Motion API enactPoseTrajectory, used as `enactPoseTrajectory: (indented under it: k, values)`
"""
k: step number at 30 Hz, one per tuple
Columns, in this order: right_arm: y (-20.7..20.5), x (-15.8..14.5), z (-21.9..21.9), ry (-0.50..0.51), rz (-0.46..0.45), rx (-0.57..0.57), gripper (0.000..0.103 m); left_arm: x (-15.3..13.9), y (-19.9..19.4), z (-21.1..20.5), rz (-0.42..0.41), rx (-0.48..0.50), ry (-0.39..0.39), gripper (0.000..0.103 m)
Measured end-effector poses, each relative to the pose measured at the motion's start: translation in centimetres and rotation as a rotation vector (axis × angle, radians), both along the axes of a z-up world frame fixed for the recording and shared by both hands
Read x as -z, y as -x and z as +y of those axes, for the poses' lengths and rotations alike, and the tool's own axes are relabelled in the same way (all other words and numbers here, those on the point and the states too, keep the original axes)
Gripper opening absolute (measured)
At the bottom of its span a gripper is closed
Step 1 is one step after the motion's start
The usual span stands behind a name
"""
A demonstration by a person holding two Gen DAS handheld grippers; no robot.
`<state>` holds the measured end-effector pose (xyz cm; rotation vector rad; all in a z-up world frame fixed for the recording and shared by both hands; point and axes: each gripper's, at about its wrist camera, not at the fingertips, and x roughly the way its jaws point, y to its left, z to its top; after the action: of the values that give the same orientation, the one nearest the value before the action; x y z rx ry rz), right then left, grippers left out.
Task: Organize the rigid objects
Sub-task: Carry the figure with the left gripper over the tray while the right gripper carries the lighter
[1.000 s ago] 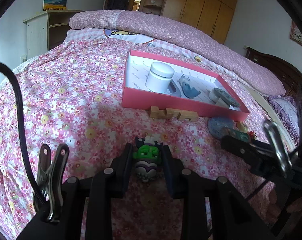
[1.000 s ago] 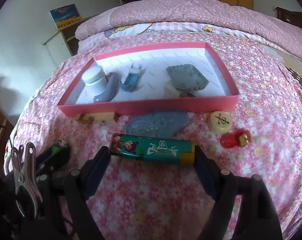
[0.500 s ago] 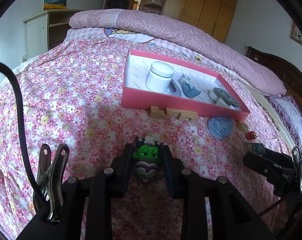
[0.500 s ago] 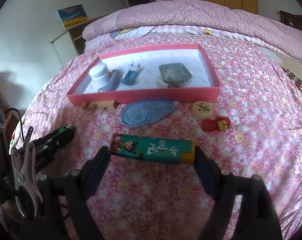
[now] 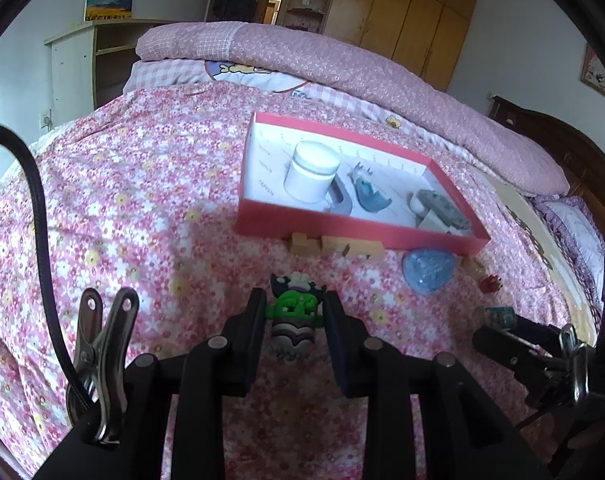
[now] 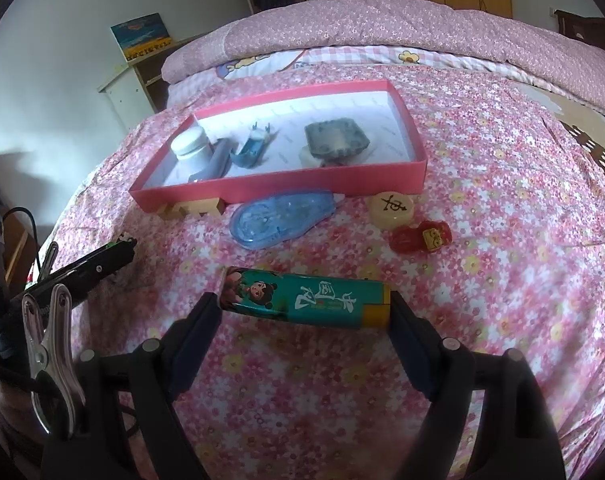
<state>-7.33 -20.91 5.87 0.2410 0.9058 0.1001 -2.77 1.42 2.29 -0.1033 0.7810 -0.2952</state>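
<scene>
From the left wrist camera we see our left gripper (image 5: 294, 314) pinching a small green and purple toy (image 5: 295, 316) between its two fingers, held just above the flowered bedspread (image 5: 122, 216). The pink box (image 5: 358, 236) lies straight ahead and a little to the right, its long axis running from near left to far right. Inside it we can make out a white jar (image 5: 311, 176), a blue plug (image 5: 368, 194) and a grey block (image 5: 442, 206). A wooden puzzle piece (image 5: 336, 246) rests against the near wall of the box, directly on the line between toy and box, and a clear blue tape dispenser (image 5: 428, 270) lies to its right. Our right gripper shows low at the far right edge.

From the right wrist camera we see our right gripper (image 6: 304, 310) closed on the two ends of a teal tube (image 6: 304, 300), whose long axis runs left to right across the fingers. The pink box (image 6: 286, 190) is dead ahead, with the tape dispenser (image 6: 280, 220), a round game piece (image 6: 392, 208) and a red charm (image 6: 420, 238) on the bedspread between. The tube lies roughly parallel to the near wall, so we judge it could go in without turning.

We judge both arms must travel forward and over the near wall; the left looks slightly nearer the box's left end, where little free floor shows beside the jar.
</scene>
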Motion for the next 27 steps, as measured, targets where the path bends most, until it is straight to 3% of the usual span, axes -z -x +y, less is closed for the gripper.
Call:
enactPoseTrajectory:
  k: [18,27]
  values:
    - [-3.0,-3.5,-0.8,-0.006,-0.073,-0.034,0.083,-5.1,-3.9,-3.2,-0.051,0.064,-0.014,0.03]
    - [-6.0,-4.1,-1.3,0.013,-0.075,-0.041,0.083,-5.9,-6.4,-5.2,-0.061,0.101,-0.03,0.03]
